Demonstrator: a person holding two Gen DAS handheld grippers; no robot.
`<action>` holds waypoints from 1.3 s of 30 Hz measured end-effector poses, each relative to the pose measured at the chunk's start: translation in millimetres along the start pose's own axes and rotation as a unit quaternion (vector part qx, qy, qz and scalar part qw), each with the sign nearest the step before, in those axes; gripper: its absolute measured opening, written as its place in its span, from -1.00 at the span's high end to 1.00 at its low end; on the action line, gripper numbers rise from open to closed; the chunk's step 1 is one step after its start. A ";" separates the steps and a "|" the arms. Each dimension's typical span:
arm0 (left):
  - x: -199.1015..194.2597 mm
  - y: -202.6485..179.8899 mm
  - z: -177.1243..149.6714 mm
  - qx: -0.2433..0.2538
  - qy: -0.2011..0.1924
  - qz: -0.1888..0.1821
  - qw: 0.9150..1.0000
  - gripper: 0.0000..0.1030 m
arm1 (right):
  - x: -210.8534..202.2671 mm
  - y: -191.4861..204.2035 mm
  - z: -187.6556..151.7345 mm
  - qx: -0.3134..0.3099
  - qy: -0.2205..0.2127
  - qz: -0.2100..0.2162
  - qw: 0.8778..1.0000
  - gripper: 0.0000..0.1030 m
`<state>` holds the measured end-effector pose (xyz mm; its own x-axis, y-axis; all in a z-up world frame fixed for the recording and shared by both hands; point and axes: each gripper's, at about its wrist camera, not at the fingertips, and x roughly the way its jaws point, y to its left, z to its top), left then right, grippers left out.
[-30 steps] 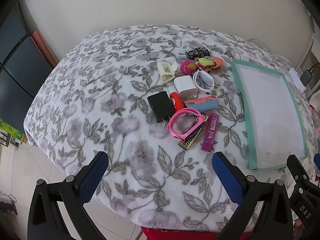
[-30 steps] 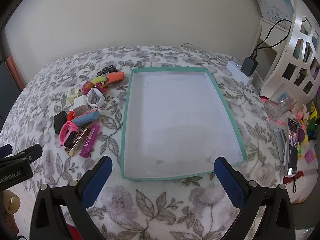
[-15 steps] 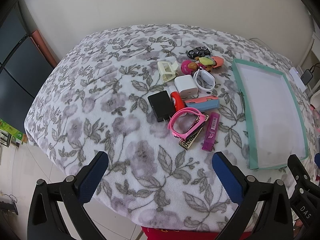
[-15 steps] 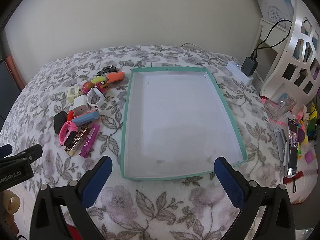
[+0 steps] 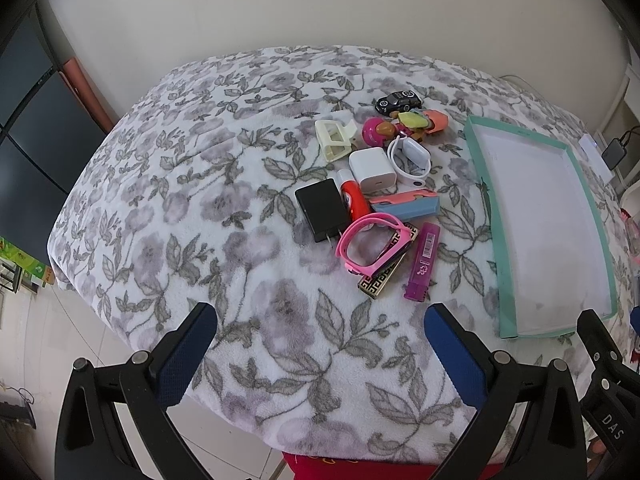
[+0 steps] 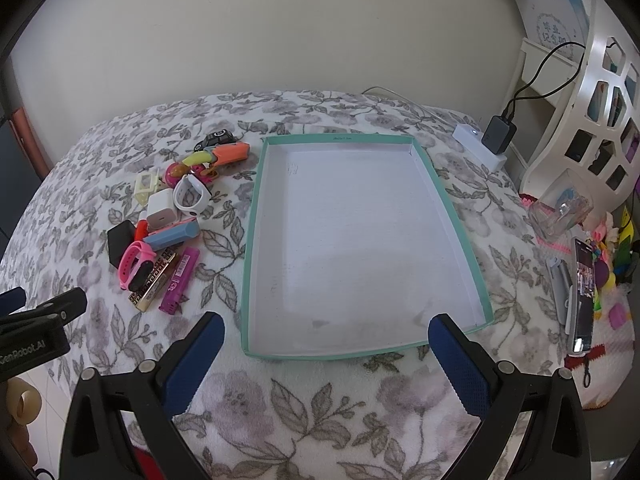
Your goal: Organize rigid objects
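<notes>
Left wrist cam: the left gripper (image 5: 320, 320) hangs over the near edge of the blanket (image 5: 180, 200), jaws spread wide, nothing in them. The pile of small stuff sits just left of the tray (image 5: 486, 216): purple lighter (image 5: 423, 262) nearest the tray's near end, pink band (image 5: 370, 245) lying over a gold-patterned bar (image 5: 378, 282) beside it, black charger (image 5: 322, 209) on the side away from the tray, white charger (image 5: 373, 169) and toy car (image 5: 399, 101) toward the tray's far end. My guess is the gripper's backed off and wide so it can drop on whichever piece comes first, probably the lighter or band.

Right wrist cam: the right gripper (image 6: 326, 332) is also wide open and holding nothing, parked right at the tray's near rim (image 6: 340, 354). The tray's bare inside, so no sorting's done yet. Pile's all left of it. The right one's likely waiting there to steady the tray or take its turn.
</notes>
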<state>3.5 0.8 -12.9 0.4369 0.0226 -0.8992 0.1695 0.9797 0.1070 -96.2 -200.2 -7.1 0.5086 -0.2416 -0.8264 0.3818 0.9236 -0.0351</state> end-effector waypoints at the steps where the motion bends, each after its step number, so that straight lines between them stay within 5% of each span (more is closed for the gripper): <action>1: 0.0 -0.1 0.0 0.000 0.000 0.000 1.000 -1.00 | -0.2 0.0 -0.2 0.000 0.000 0.000 1.000 -1.00; 20: 3.6 3.7 3.0 -0.008 0.003 -0.006 1.000 -1.00 | -2.3 2.3 0.0 -0.011 0.005 0.002 1.000 -1.00; 24: 18.4 19.1 10.5 -0.029 0.002 0.037 0.999 -1.00 | 6.8 16.1 5.5 -0.032 0.011 0.014 0.999 -1.00; 39: 72.8 51.6 47.9 -0.076 0.047 0.007 0.996 -1.00 | 60.0 87.8 50.5 -0.044 0.063 0.092 0.993 -1.00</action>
<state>86.4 43.5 -52.5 0.3519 0.0481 -0.9348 0.0260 0.9978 0.0612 6.8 -148.7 -31.5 0.4608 -0.0323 -0.8869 0.2197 0.9724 0.0787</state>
